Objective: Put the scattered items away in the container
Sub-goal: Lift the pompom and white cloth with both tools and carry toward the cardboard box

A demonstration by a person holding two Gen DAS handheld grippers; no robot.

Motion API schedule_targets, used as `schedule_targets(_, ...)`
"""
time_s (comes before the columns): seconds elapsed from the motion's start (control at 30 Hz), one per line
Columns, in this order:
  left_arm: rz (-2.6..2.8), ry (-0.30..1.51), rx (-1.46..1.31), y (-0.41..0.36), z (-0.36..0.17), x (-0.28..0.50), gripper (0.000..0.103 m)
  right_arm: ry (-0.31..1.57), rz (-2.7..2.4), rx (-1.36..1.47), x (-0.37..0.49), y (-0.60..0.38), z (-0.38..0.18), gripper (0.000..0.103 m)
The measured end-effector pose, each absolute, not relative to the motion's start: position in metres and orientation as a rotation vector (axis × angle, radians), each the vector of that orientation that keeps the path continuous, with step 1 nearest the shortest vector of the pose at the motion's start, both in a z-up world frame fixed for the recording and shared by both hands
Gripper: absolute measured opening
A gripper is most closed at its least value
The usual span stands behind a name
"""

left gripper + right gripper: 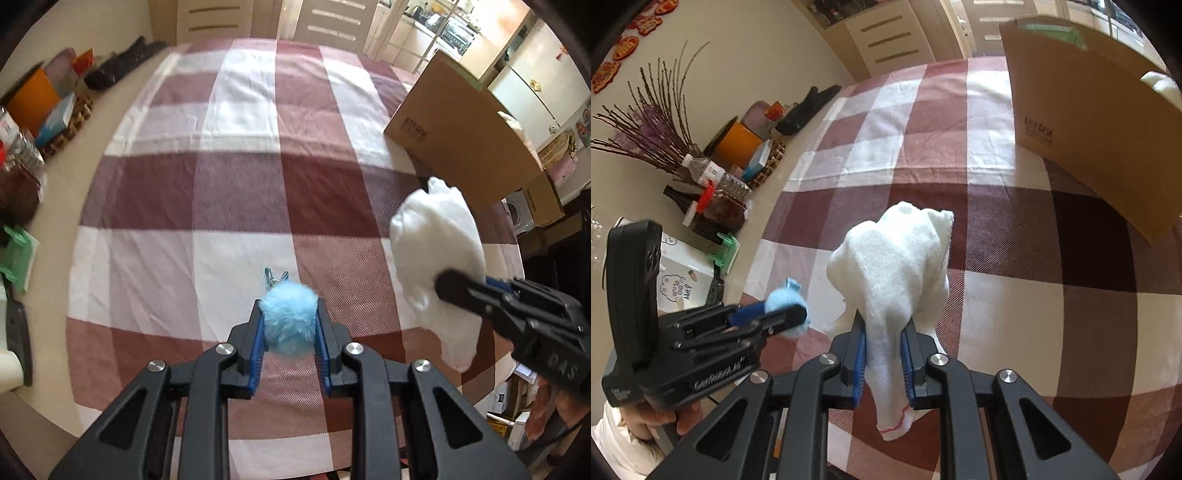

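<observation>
You held 2 items aloft for boxing | left gripper (289, 325) clamped fluffy blue pom-pom clip (290, 317) | right gripper (884, 354) pinched white cotton cloth (897, 273) | brown cardboard box (1082, 122) ahead

A lived-in home, by the look of it, with a dining area open to a kitchen. The counter wears a maroon-and-white checked cotton cloth (236, 177), and cream drawer fronts with slot handles (886, 37) stand behind it. Along the wall sit a bundle of dried brown twigs (653, 122), a clear plastic water bottle (701, 168) and a woven brown trivet (772, 162). Far right stand a white refrigerator (532, 88) and a white front-loading washing machine (519, 214).
</observation>
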State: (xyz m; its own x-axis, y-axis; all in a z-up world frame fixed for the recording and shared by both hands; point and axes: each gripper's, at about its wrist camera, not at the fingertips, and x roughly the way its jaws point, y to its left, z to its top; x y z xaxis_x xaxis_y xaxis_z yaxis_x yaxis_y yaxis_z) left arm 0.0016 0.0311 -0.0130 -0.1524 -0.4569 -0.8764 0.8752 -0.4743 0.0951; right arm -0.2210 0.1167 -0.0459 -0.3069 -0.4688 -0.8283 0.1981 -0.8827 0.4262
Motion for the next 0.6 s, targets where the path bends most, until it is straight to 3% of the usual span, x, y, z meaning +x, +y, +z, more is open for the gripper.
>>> schedule_targets(0.6,-1.964,0.284,1.178,0.077,0.025,-0.055,0.024,-0.412,-2.424,1.431,-0.161,0.148,0.011,0.016)
